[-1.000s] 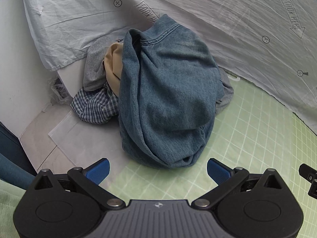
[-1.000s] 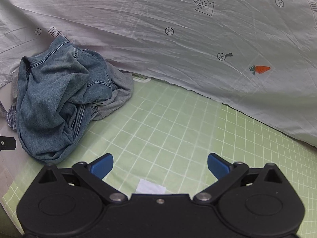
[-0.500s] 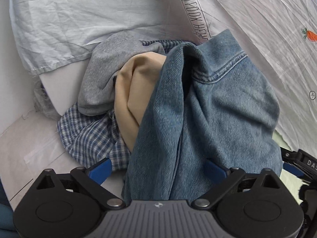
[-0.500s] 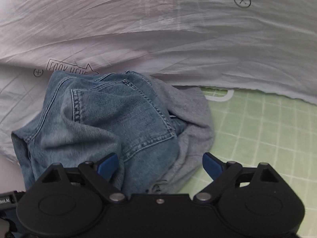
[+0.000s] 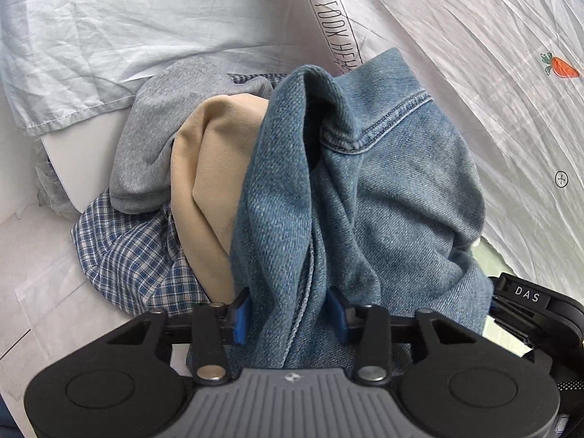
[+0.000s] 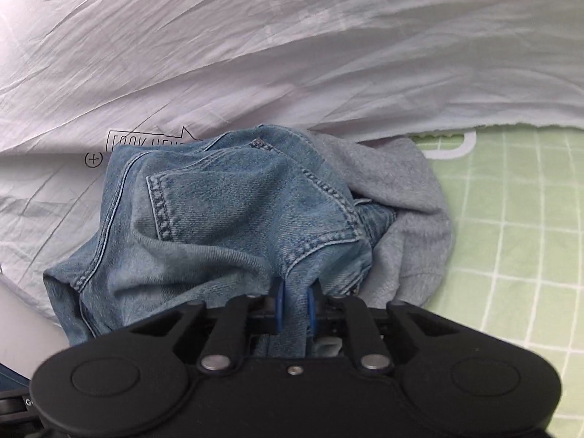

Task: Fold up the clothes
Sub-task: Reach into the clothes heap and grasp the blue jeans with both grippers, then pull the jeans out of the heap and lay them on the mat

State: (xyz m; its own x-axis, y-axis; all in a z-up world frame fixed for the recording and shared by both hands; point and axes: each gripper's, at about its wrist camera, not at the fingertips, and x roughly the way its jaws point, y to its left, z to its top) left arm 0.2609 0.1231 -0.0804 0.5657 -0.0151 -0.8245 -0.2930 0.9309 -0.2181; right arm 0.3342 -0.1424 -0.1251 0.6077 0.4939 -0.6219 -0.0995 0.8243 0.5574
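A pile of clothes lies at the mat's far left corner, topped by crumpled blue jeans (image 5: 383,189). My left gripper (image 5: 288,314) is shut on a thick fold of the jeans, its blue pads pressing the denim from both sides. In the right wrist view the jeans (image 6: 233,211) show a back pocket, and my right gripper (image 6: 295,304) is shut on a narrow pinch of denim just below that pocket. Under the jeans lie a beige garment (image 5: 208,182), a grey sweatshirt (image 5: 153,138) and a blue checked shirt (image 5: 127,255).
A white sheet (image 6: 292,54) printed with carrots and arrows hangs behind the pile. The green gridded mat (image 6: 511,237) stretches to the right. The grey sweatshirt (image 6: 405,219) spills onto the mat. The right gripper's body (image 5: 529,306) shows at the left wrist view's right edge.
Both grippers moved in onto the pile and went from open to shut, each pinching the jeans.
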